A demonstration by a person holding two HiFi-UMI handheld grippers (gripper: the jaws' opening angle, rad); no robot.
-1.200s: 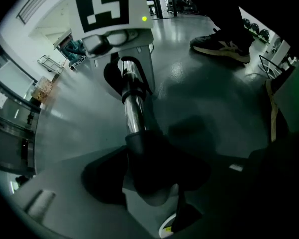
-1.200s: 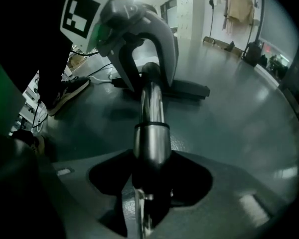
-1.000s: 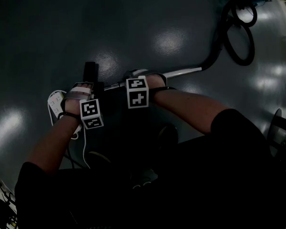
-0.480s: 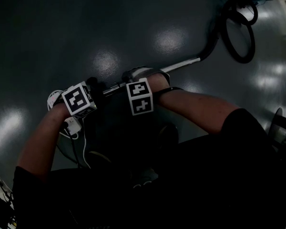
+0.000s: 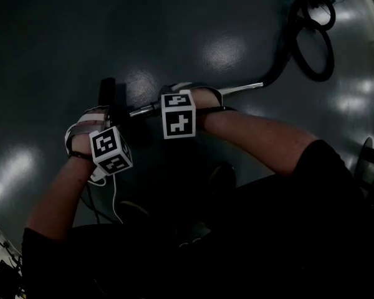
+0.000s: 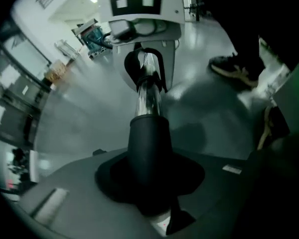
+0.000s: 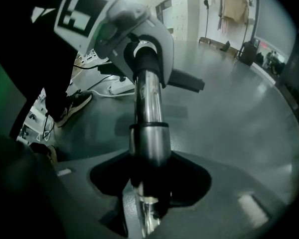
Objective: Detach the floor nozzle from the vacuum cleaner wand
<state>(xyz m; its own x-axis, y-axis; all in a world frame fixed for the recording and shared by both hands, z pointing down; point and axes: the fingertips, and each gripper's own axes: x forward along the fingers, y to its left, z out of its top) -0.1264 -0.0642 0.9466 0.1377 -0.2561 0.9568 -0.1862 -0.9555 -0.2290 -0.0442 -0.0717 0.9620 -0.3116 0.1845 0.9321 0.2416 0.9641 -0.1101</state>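
The left gripper (image 7: 145,59) is the one that has changed. Half a second ago its marker cube (image 5: 111,150) was rolled to one side and sat close against the wand. Now it faces up again and lies lower and more to the left in the head view. Its jaws are closing, and the black neck (image 6: 148,153) of the floor nozzle (image 5: 107,91) stands between them and fills the gap, so I judge that this gripper is tightening its hold there. The right gripper (image 6: 146,77) has hardly moved. It is clamped around the shiny wand (image 7: 148,108), just beside the left one, and the wand runs straight from one gripper to the other. The nozzle itself shows as a dark bar that sticks out beyond the left gripper, a little more to the left than a second ago. Whether it touches the floor (image 5: 174,30) I cannot tell. The metal tube still goes into the black neck with no gap in either gripper view, so the two parts are not yet separated. At the other end, the wand leads to the black hose (image 5: 311,55), which lies in loops well apart from the hands. With one gripper on each side of the joint, the pull or twist to open it seems to be the next step.
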